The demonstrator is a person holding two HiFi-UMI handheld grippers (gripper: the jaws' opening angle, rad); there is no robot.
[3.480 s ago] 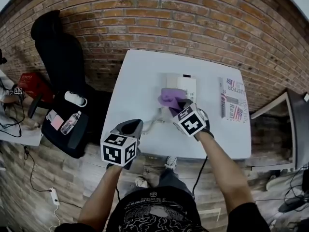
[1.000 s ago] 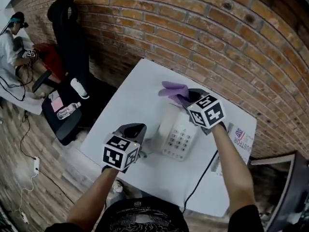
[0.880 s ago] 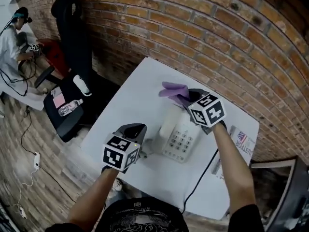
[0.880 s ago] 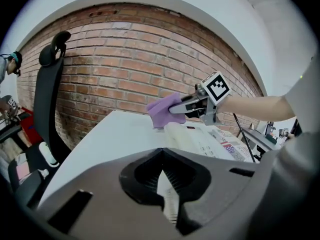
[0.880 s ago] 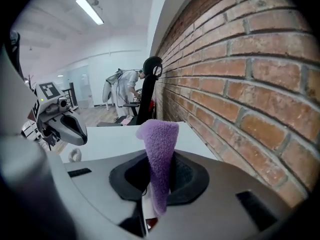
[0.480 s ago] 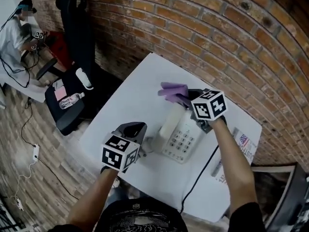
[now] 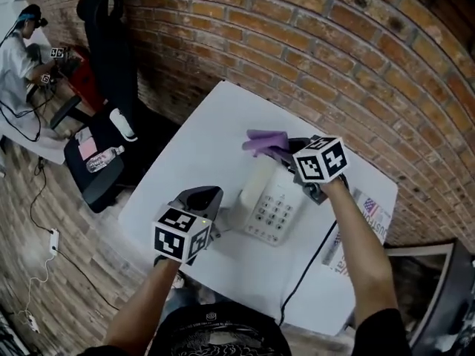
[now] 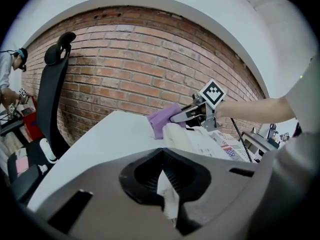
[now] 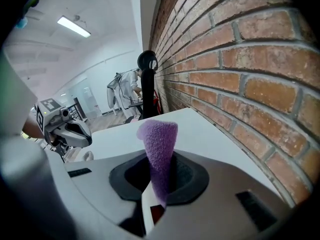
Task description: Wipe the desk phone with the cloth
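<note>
The white table fills mid-frame. The desk phone at centre, seemingly unheld, could be shoved across it by a hard wipe. The left tongs, jaws together, are seen lower left. The purple cloth, clamped in the right tongs just above, could be dragged loose by a snag.

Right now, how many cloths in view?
1: the purple cloth, pinched in the right gripper over the phone's far end. The left gripper pinches a white scrap; can't tell if that's cloth too.
</note>
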